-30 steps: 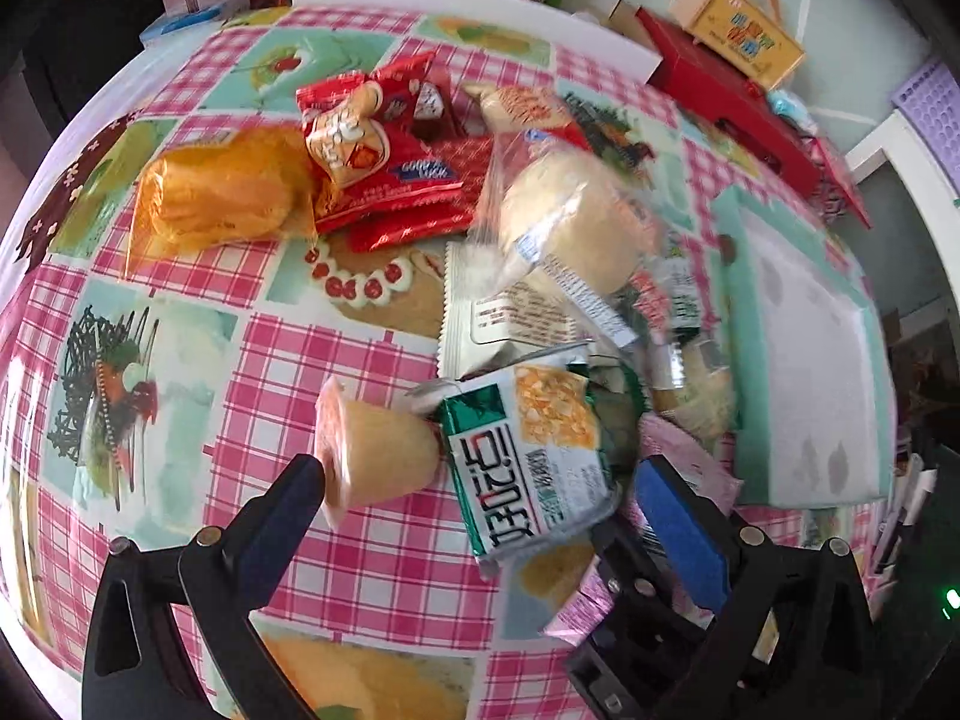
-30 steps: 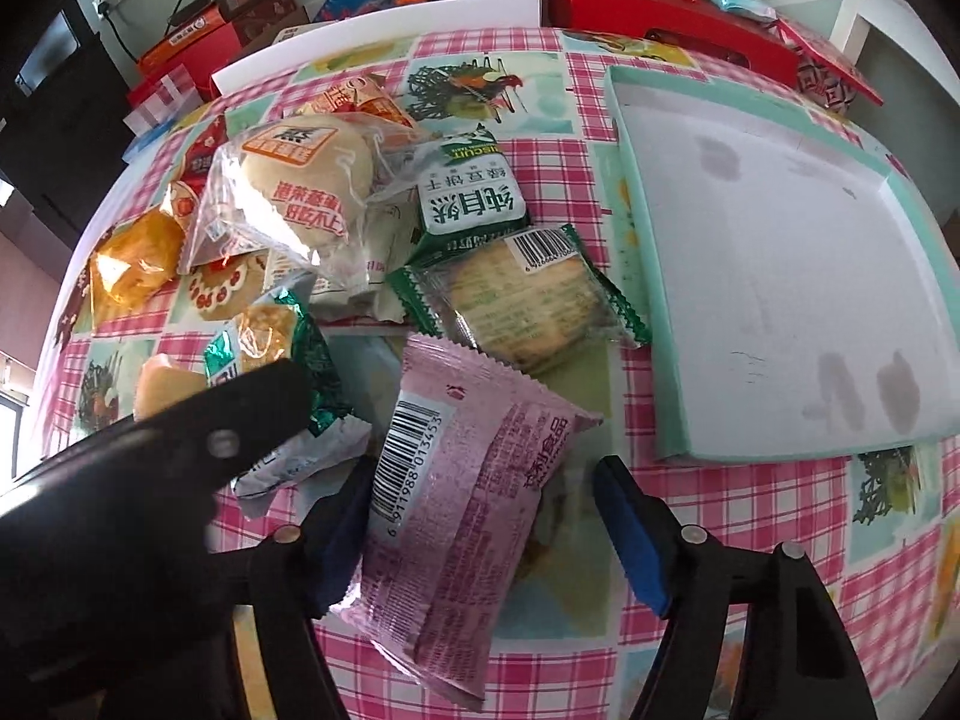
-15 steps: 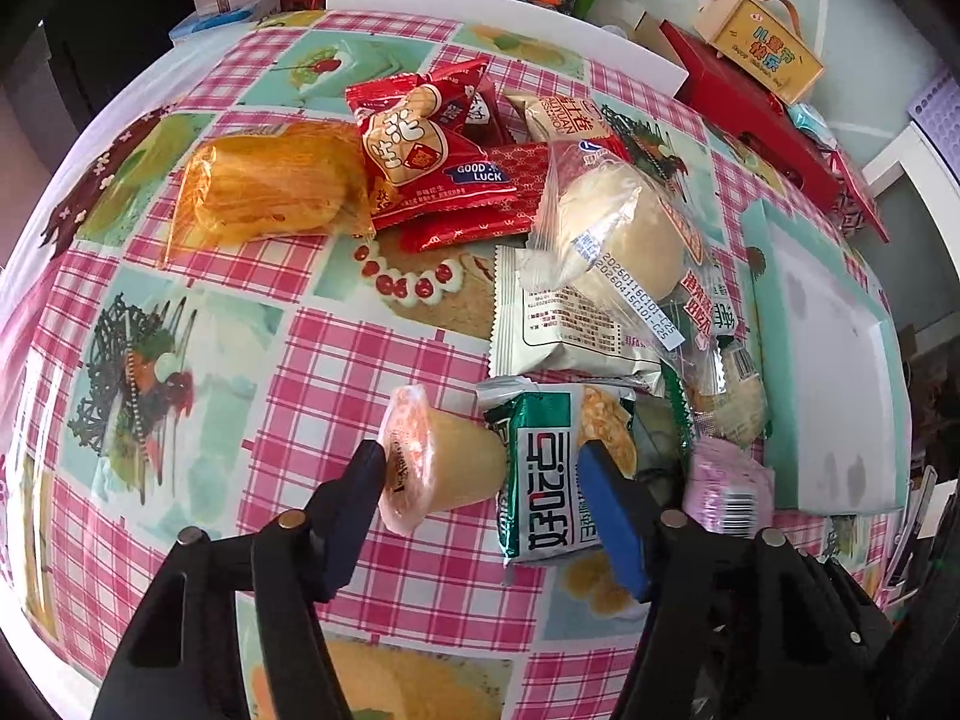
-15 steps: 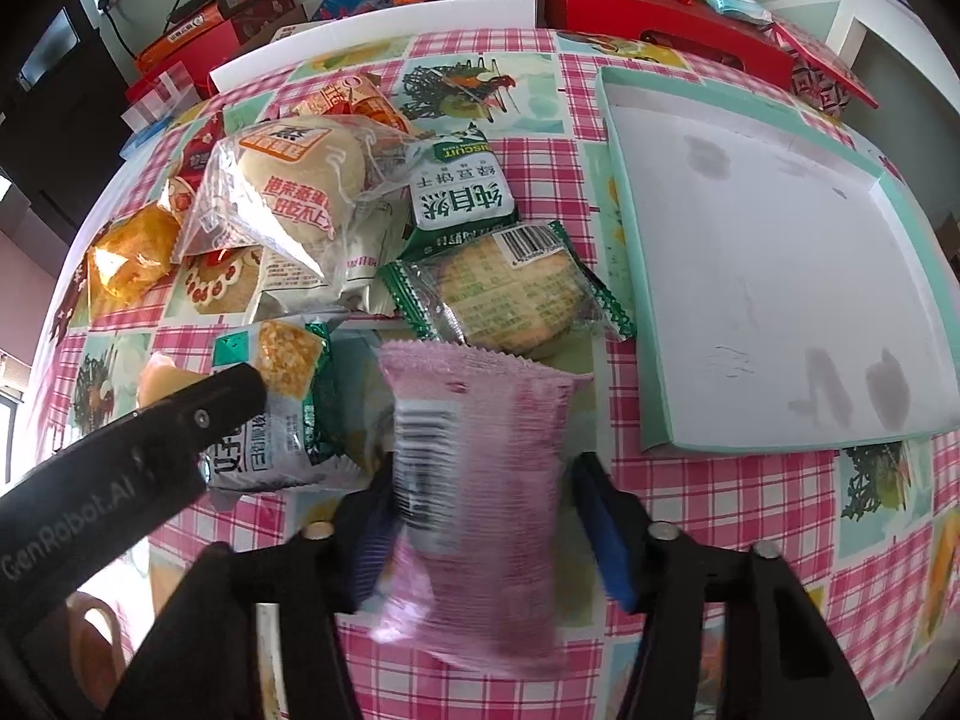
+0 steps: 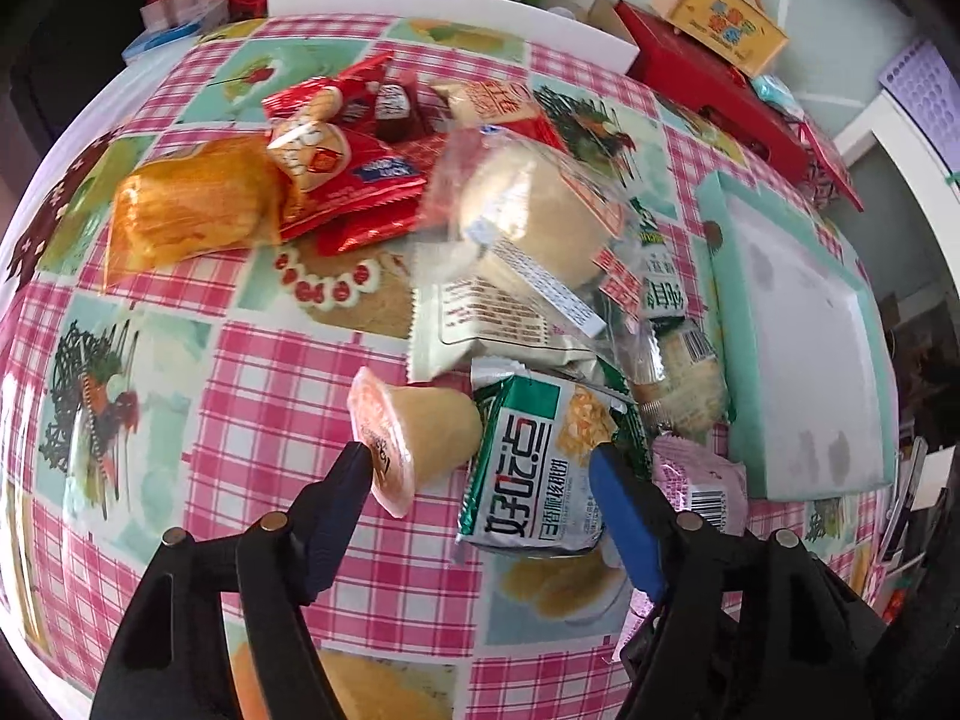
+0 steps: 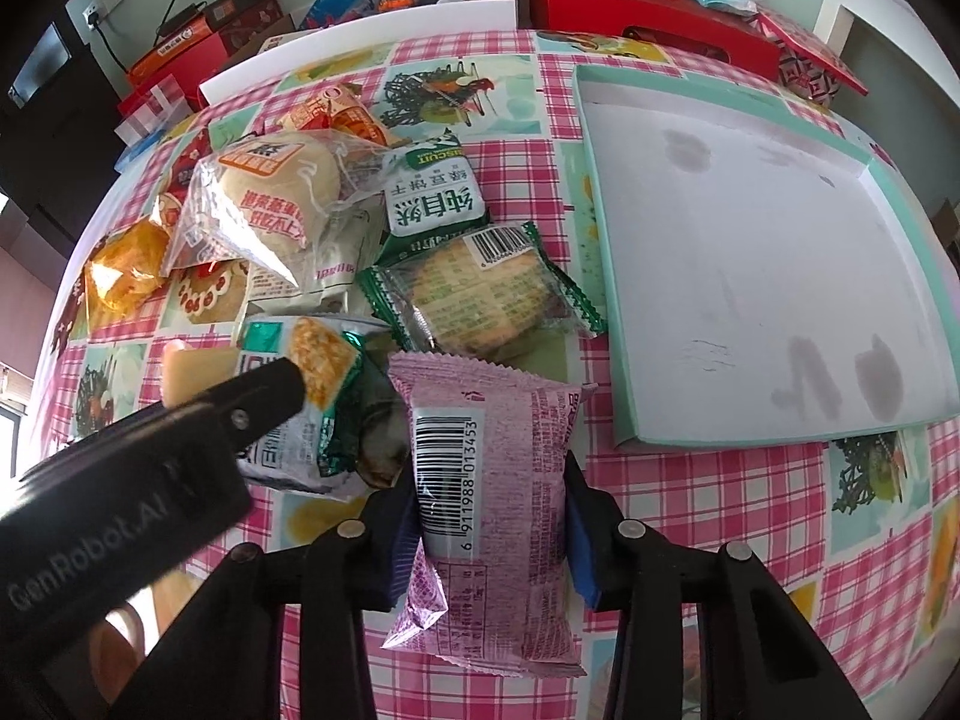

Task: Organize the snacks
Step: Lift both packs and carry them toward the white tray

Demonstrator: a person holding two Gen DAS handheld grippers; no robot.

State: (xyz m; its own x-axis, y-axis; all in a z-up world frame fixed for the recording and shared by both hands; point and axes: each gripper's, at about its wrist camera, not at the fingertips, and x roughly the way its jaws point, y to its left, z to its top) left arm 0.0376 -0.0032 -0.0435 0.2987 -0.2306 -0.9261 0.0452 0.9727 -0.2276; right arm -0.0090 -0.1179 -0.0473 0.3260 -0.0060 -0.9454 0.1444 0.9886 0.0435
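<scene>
Snacks are lying heaped on the checked surface [image 6: 516,78] beside the mint tray [image 6: 606,276], and the right hand-held gripper [image 6: 489,516], clenching the pink packet [image 6: 498,480], is needing 1 level carry trayward while the left hand-held gripper [image 5: 480,516] is hanging released.

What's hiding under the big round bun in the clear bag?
Under the bun bag lies a white packet with printed text, sticking out toward the camera. Its far half is covered, and whatever lies beneath the bun's middle cannot be seen.
</scene>
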